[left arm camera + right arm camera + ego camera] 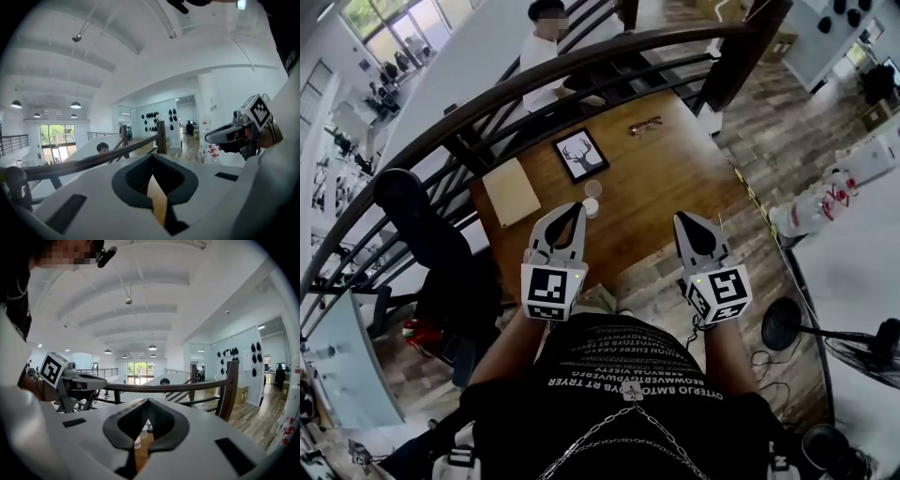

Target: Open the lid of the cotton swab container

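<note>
From the head view, the person holds both tools up over a wooden table (666, 187), with a dark curved railing (534, 80) arching across beyond it. The left gripper (578, 212) and the right gripper (682, 221) sit side by side, well apart from each other, each with its claw pressed together and nothing in it. The cotton swab container (591, 207) stands on the table, small and pale, showing just beside the left gripper's tip but lying far below it and touched by neither tool; whether its lid is on is too small to tell. A framed deer picture (581, 155), a pair of glasses (645, 124) and a beige pad (512, 191) also lie on the table. In the left gripper view, the left gripper (151, 161) has its jaws met at the tip, only a sliver of the table (158, 199) showing through the hollow; the right gripper (211, 137) juts in at the right. In the right gripper view, the right gripper (147, 401) is likewise closed on nothing, and the cotton swab container (137, 443) shows through its hollow, down on the table.
</note>
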### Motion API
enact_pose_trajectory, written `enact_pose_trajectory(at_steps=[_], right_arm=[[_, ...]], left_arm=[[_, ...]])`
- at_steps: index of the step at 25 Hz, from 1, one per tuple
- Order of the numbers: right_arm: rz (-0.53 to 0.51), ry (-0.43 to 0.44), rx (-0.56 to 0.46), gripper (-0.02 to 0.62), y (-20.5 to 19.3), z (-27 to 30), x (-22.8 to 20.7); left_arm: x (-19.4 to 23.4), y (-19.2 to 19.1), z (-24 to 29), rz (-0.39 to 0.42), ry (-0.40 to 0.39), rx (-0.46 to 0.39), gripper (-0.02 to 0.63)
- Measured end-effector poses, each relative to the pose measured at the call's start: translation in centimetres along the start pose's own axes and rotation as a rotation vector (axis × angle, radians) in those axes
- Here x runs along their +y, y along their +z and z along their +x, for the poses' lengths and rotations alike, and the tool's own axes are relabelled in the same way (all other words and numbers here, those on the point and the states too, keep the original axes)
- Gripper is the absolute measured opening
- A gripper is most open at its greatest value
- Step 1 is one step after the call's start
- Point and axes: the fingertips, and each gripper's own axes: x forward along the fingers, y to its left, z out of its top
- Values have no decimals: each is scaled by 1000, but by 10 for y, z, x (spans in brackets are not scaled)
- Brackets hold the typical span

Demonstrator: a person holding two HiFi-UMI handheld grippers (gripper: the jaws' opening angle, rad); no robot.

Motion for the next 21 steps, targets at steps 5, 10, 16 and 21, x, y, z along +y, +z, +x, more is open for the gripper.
enact_pose_trajectory(at_steps=[5, 10, 16, 21], right_arm=[[-17, 6, -22, 14, 13, -13, 6], [-28, 16, -23, 14, 15, -15, 11], [-37, 31, -21, 14, 16, -14, 18], [-41, 37, -27, 14, 17, -14, 17]], left_arm=[[-7, 18, -18, 26, -4, -14, 29], [-7, 25, -28, 40, 16, -31, 29], [-8, 25, -35, 57, 33, -28, 29], [-10, 26, -38, 68, 40, -28, 29]])
